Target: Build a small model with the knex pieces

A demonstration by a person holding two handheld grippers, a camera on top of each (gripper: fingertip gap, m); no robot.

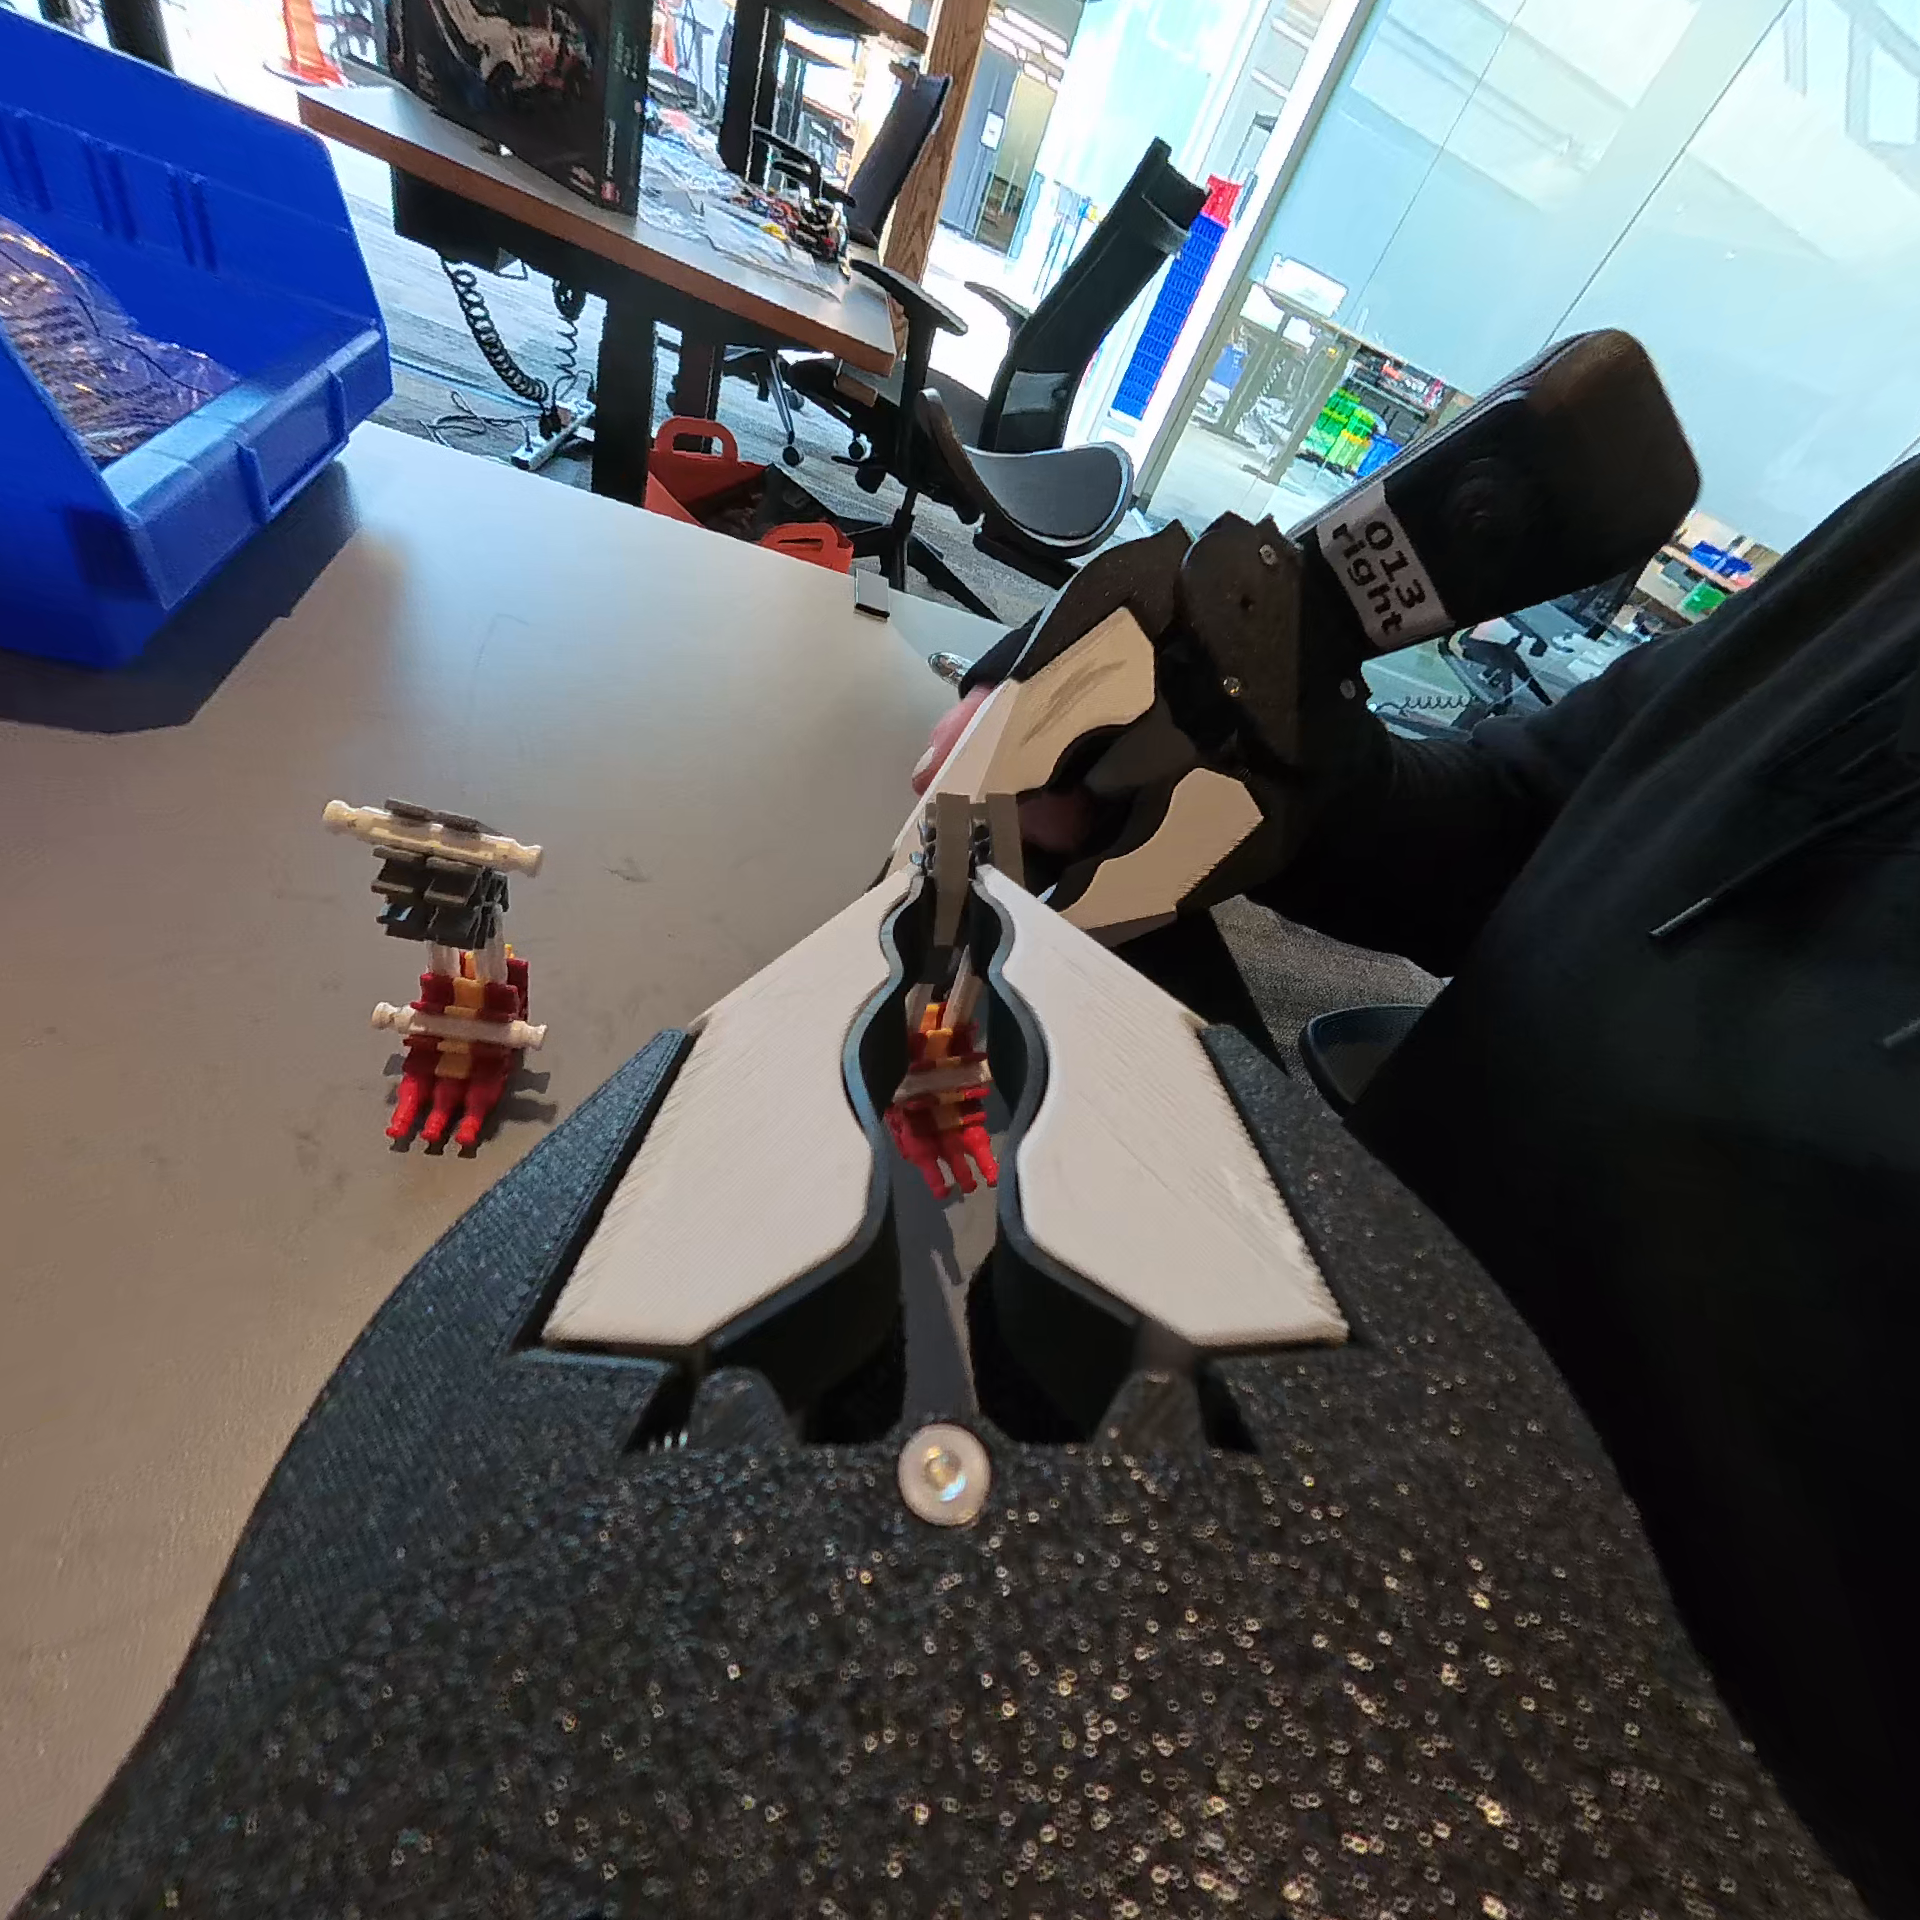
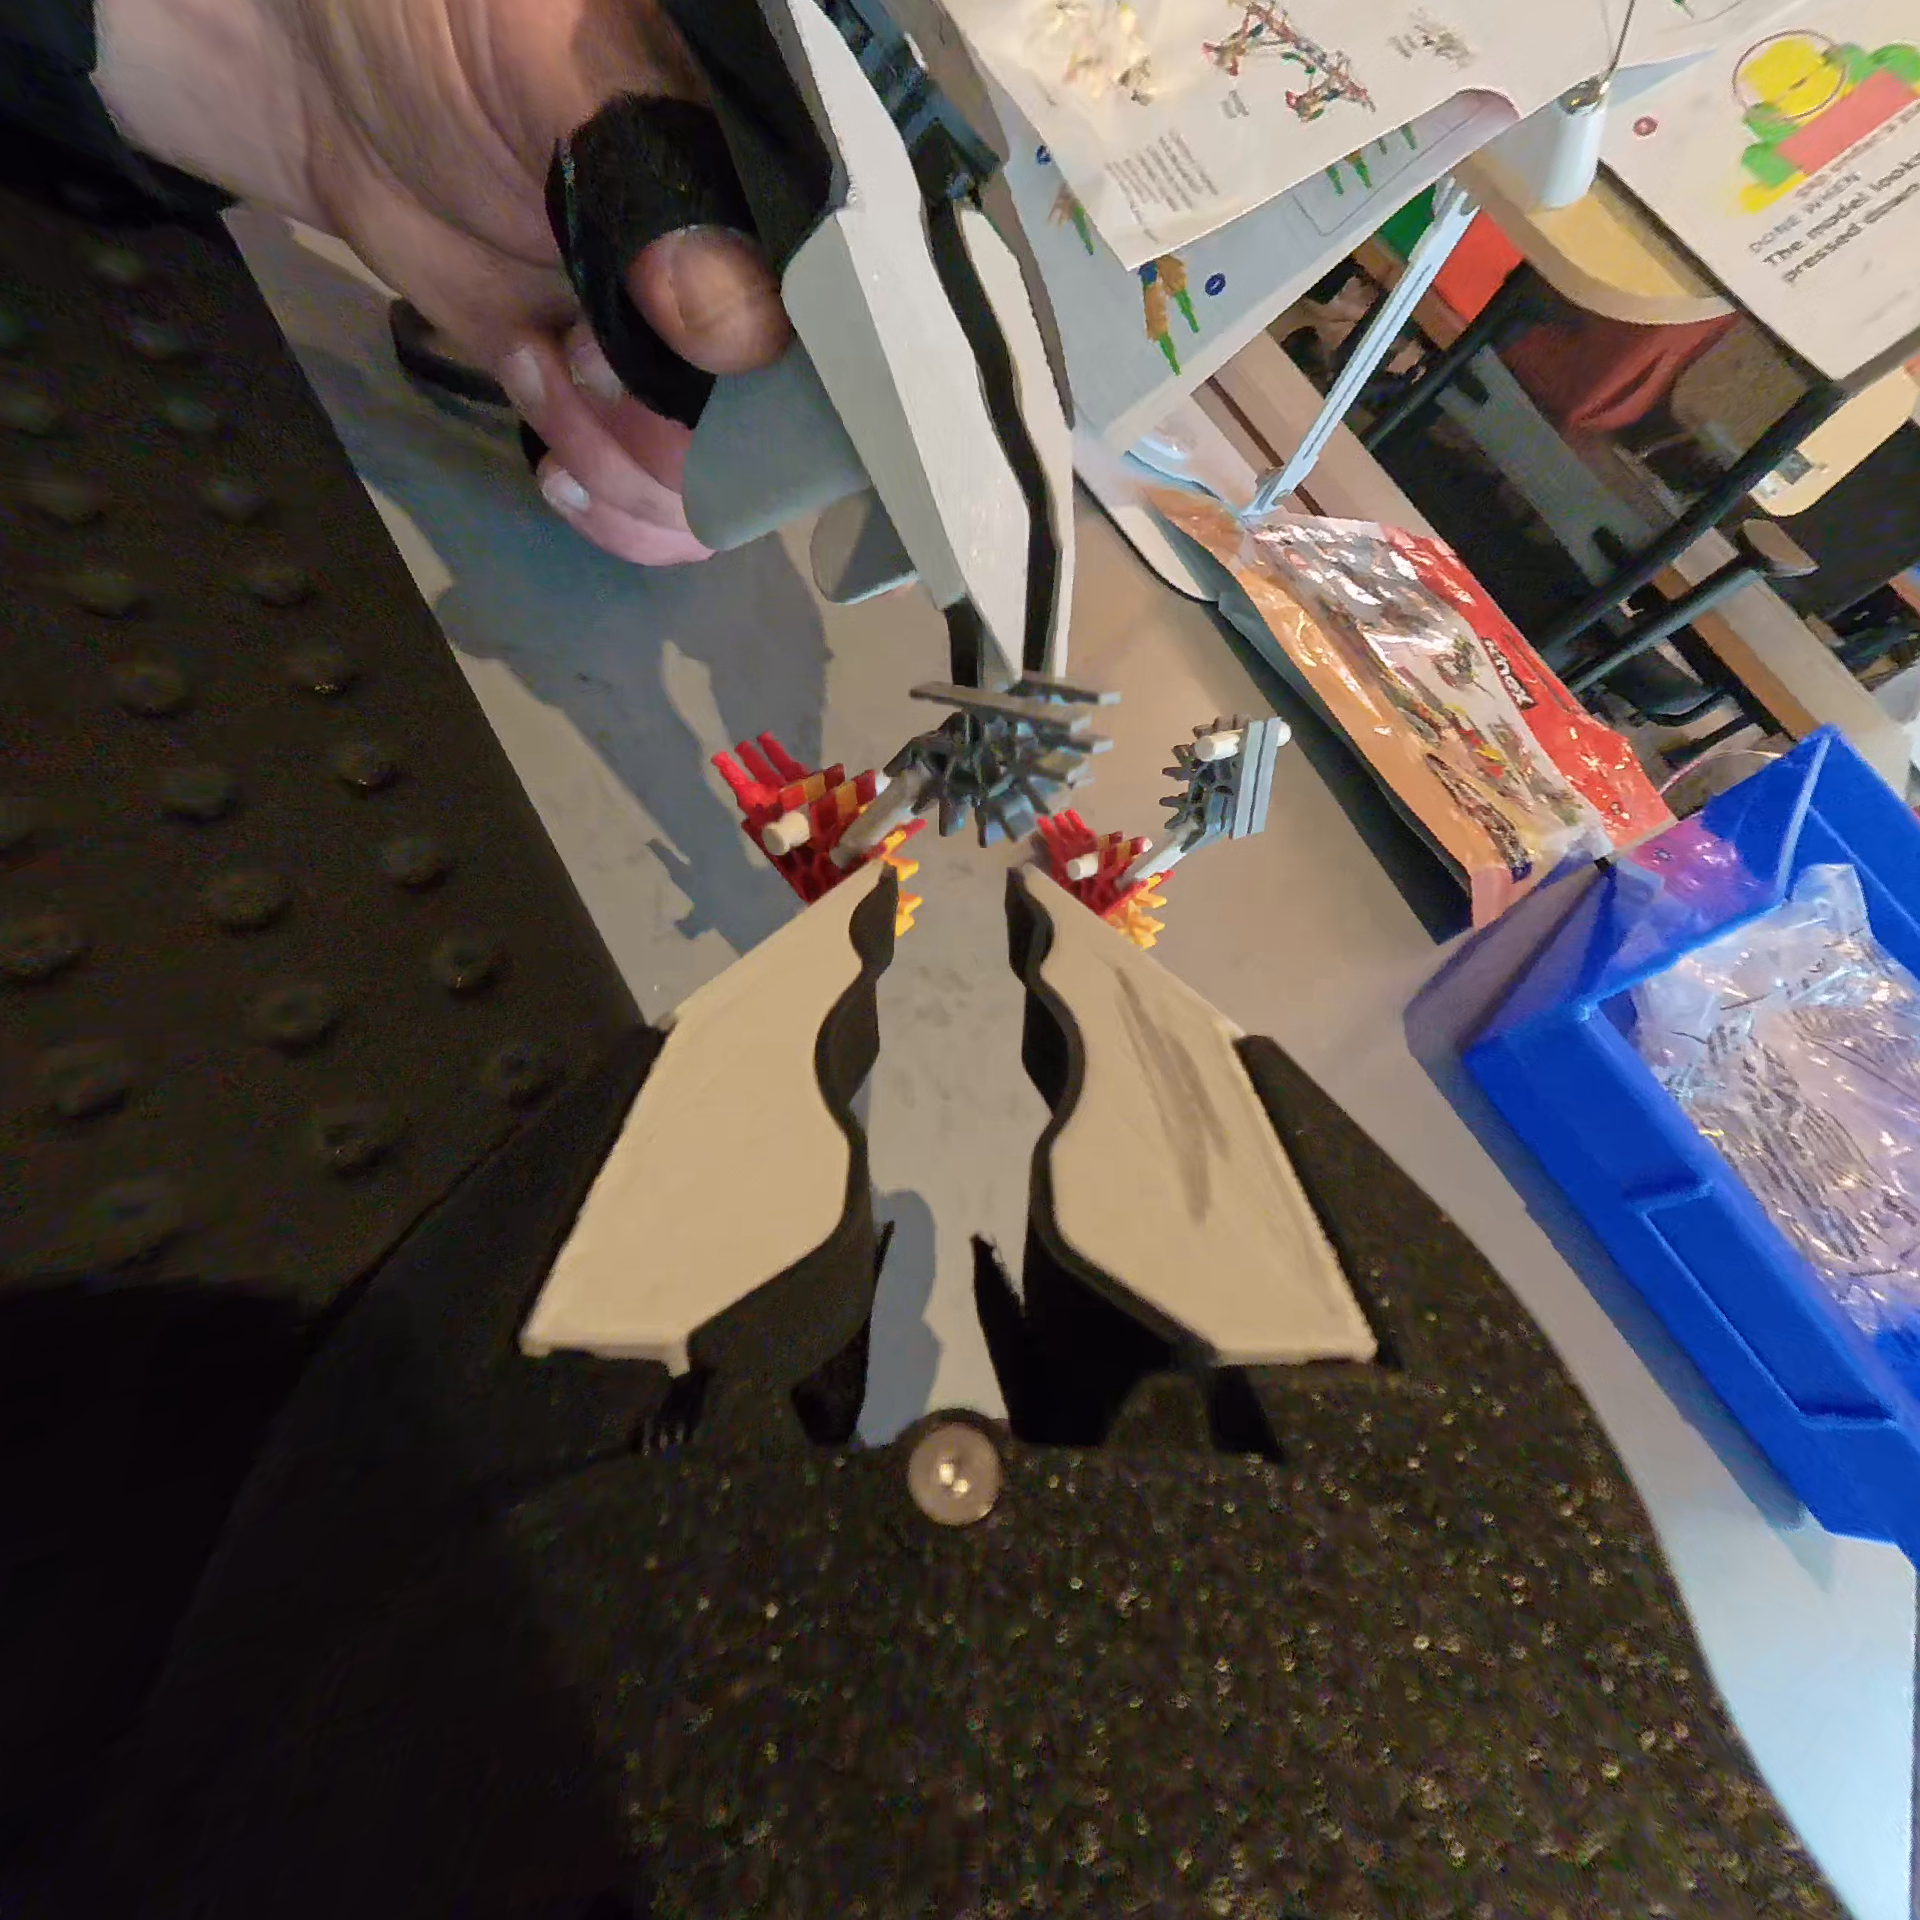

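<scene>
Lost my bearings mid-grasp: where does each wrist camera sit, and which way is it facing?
Left wrist view: on the left tongs, facing across the table; they clamp a toy model; right tongs and black sleeve beyond.
Right wrist view: on the open right tongs, angled down at the table; a hand grips the left tongs.
Shared: that toy model, a second model, the blue bin.

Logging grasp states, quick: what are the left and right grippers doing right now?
Left gripper: shut on the red-and-grey toy assembly.
Right gripper: open, fingers apart, holding nothing.
</scene>
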